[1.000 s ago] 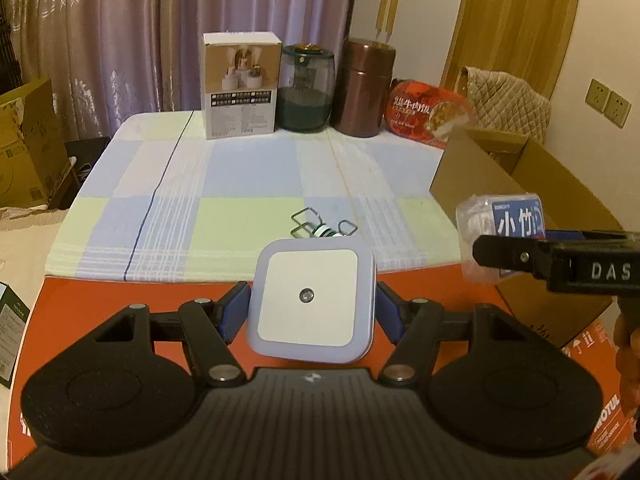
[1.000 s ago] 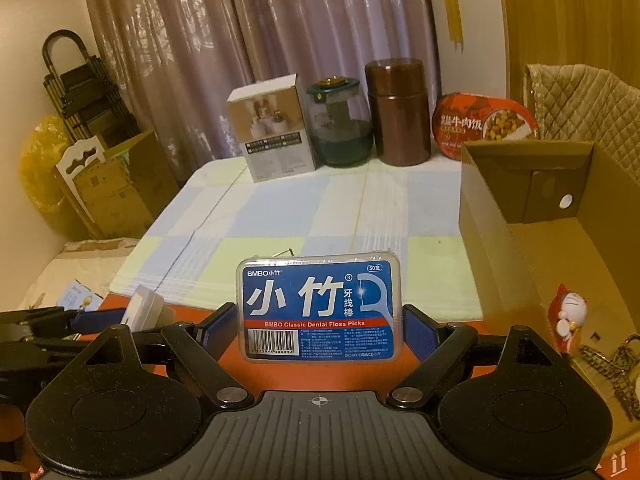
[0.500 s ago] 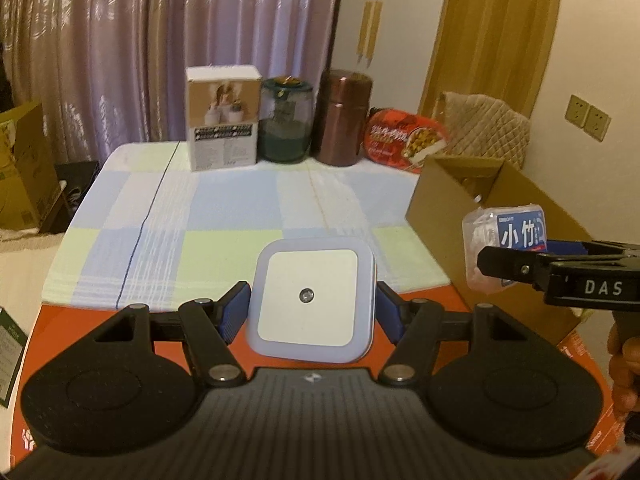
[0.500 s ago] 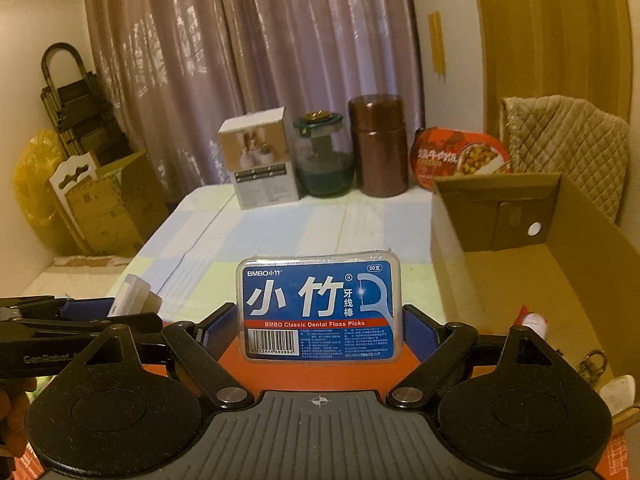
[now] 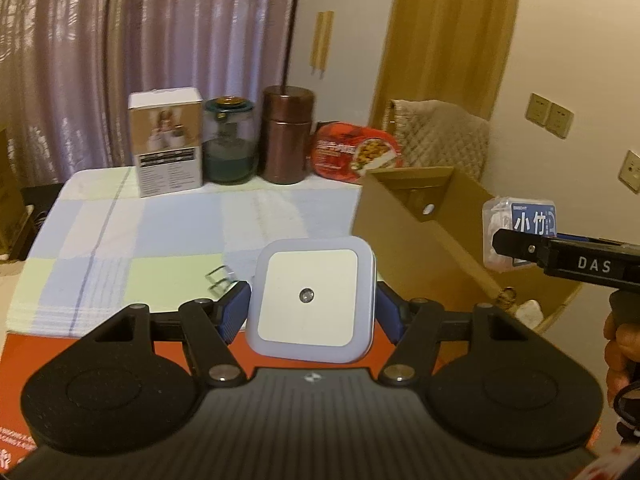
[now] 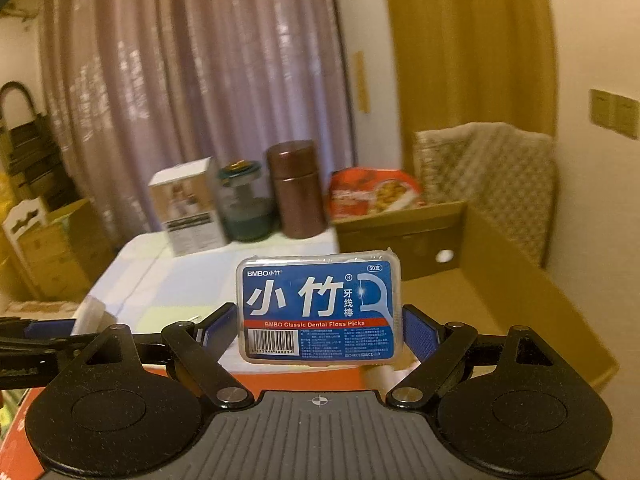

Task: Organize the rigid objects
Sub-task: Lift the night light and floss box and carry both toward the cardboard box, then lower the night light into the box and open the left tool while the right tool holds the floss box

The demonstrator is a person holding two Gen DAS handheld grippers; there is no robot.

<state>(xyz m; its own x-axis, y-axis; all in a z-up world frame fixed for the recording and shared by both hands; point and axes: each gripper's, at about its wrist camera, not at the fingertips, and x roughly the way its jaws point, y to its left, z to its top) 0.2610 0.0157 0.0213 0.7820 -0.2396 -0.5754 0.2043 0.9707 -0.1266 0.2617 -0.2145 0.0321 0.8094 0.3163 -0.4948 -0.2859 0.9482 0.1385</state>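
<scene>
My left gripper [image 5: 311, 307] is shut on a square white night light [image 5: 310, 298] with a small sensor at its centre, held above the near edge of the checked tablecloth [image 5: 168, 224]. My right gripper [image 6: 320, 330] is shut on a blue box of dental floss picks [image 6: 318, 308]. In the left wrist view that floss box [image 5: 520, 226] hangs over the open cardboard box [image 5: 404, 216] at the right. In the right wrist view the cardboard box [image 6: 520, 280] lies ahead and to the right. A metal clip [image 5: 218, 280] lies on the cloth just left of the night light.
At the table's far edge stand a white carton [image 5: 168, 148], a green glass jar [image 5: 229, 140], a brown canister [image 5: 288, 134] and a red food pack [image 5: 356, 152]. A quilted chair back [image 5: 440, 132] is behind the box. Cardboard boxes [image 6: 44, 248] stand on the floor at left.
Both grippers have risen and swung right toward the cardboard box, each keeping its object. The table's far items now sit lower and further left in both views.
</scene>
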